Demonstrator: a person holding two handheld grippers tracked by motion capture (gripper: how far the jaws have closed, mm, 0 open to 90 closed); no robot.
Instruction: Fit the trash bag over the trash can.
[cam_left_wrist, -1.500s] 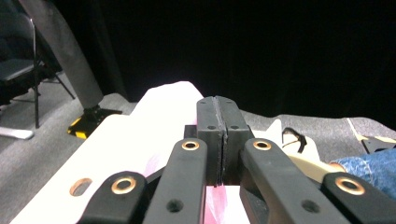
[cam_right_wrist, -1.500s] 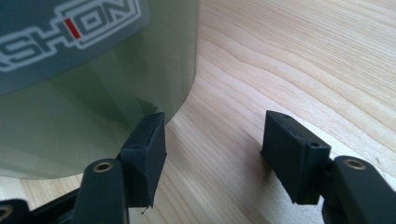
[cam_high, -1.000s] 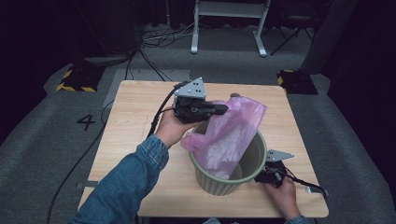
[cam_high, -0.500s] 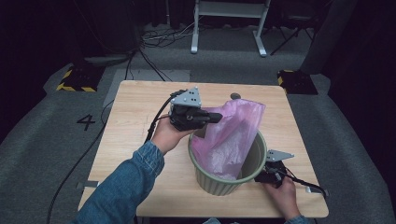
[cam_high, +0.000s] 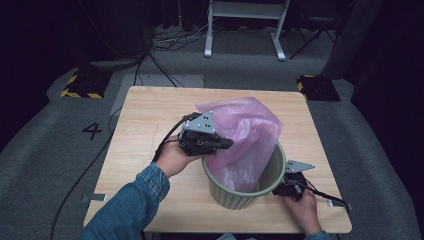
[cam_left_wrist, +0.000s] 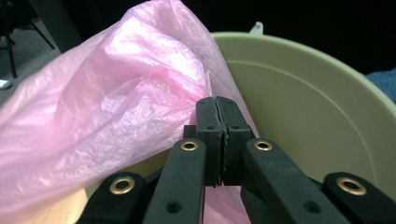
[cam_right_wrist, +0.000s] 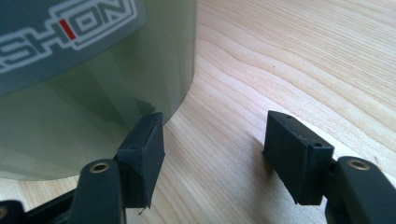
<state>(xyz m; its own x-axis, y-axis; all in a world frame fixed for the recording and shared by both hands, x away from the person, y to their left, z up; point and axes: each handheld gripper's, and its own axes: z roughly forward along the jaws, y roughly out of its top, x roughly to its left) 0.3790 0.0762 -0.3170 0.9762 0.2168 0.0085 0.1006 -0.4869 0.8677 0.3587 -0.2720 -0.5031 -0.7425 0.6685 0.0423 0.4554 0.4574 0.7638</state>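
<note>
Left gripper (cam_high: 226, 143) sits at the 9 o'clock rim of the round olive-green plastic bin (cam_high: 272, 172), jaws pointing toward 3 o'clock across the opening. The jaws are pressed together on a fold of the thin crinkled pink plastic bag (cam_high: 245, 130). In the left gripper view (cam_left_wrist: 217, 116) the pads meet flat with the pink film (cam_left_wrist: 116, 107) bunching out of the seam at about 10 o'clock, and the bin's inner wall (cam_left_wrist: 308, 107) curves away from 12 to 3 o'clock behind them.

The bag's lower part hangs inside the bin; its upper part billows above the rim toward 12 o'clock, past the gripper's tip. The pinch point is on the bag's 8 o'clock edge, just over the rim.

The bin stands on the light wooden table (cam_high: 150, 120), toward the table's 5 o'clock corner.

Right gripper (cam_high: 287, 189) lies low on the table at the bin's 4 o'clock, just outside the wall. Its jaws are spread, with nothing between them. In the right gripper view (cam_right_wrist: 212, 154) the left pad (cam_right_wrist: 142, 149) sits right against the bin's outer wall (cam_right_wrist: 93, 88) near the base; whether it touches can't be told. The other pad (cam_right_wrist: 292, 149) is over bare wood at 3 o'clock. The wall carries a grey label with white lettering (cam_right_wrist: 65, 23) at 11 o'clock.
</note>
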